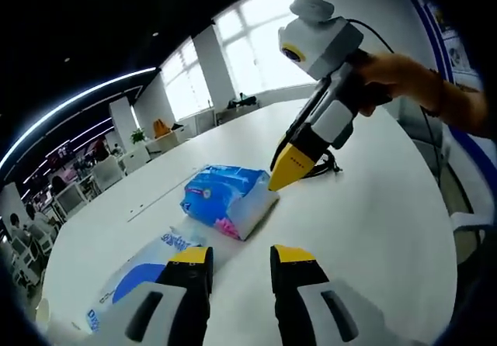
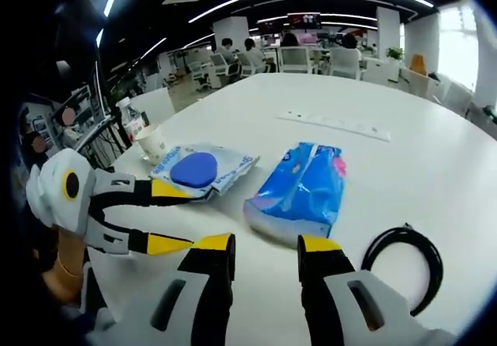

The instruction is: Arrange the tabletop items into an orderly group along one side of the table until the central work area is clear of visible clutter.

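White round table point(image 2: 435, 152): holds all items. Blue plastic tissue pack with pink corner print point(image 2: 299, 188): lies near the table's middle, just ahead of the right gripper point(image 2: 266, 247), whose yellow-tipped jaws stand apart and empty. Flat white-and-blue plastic pouch point(image 2: 200, 167): beside the tissue pack, just ahead of the left gripper point(image 1: 241, 255), jaws likewise apart, holding nothing. Black coiled cable point(image 2: 408, 264): on the tissue pack's other side, apart from it. Paper cup point(image 2: 151, 140) and small bottle point(image 2: 130, 119): at the table edge past the pouch.
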The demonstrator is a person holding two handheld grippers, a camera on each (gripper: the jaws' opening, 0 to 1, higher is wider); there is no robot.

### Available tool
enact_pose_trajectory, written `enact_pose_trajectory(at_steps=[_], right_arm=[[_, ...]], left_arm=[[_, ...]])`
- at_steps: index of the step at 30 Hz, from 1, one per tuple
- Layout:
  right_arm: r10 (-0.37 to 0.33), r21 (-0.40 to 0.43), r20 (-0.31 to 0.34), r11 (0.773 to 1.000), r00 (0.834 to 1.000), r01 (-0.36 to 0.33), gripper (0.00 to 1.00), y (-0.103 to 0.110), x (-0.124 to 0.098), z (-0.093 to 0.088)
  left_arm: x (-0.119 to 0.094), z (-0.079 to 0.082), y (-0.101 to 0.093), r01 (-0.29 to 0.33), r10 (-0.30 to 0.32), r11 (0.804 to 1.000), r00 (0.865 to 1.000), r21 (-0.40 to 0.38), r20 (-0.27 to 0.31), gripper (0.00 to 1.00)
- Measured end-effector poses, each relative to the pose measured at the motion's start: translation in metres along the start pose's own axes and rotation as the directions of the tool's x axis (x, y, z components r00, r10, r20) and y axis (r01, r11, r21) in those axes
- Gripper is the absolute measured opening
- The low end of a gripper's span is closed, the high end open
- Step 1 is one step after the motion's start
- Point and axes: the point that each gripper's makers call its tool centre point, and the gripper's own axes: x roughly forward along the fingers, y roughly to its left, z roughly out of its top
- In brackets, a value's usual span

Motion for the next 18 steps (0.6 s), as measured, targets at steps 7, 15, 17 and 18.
enact_pose_trajectory(at_steps=[7, 15, 17, 18], right_arm=[[-0.005, 0.093, 0.006, 0.996, 1.000, 0.005, 0.30, -0.025, 0.003, 0.010], [-0.057, 0.143, 0.000, 0.988, 0.998, 0.057, 0.30, -0.059, 0.019, 0.030], [-0.071, 0.146, -0.010, 0.987, 0.997, 0.072, 0.30, -0.065, 0.024, 0.033], [-0.075, 0.149, -0.009, 0.986, 0.997, 0.075, 0.30, -0.067, 0.026, 0.035]], left_arm=[[0.016, 0.010, 0.002, -0.023, 0.023, 1.000, 1.000, 0.021, 0.013, 0.26], [0.037, 0.012, -0.001, -0.008, 0.009, 0.999, 1.000, 0.035, -0.015, 0.26], [0.039, 0.013, 0.000, -0.008, 0.008, 1.000, 1.000, 0.025, -0.011, 0.26], [0.040, 0.014, 0.001, -0.008, 0.008, 1.000, 1.000, 0.025, -0.012, 0.26]])
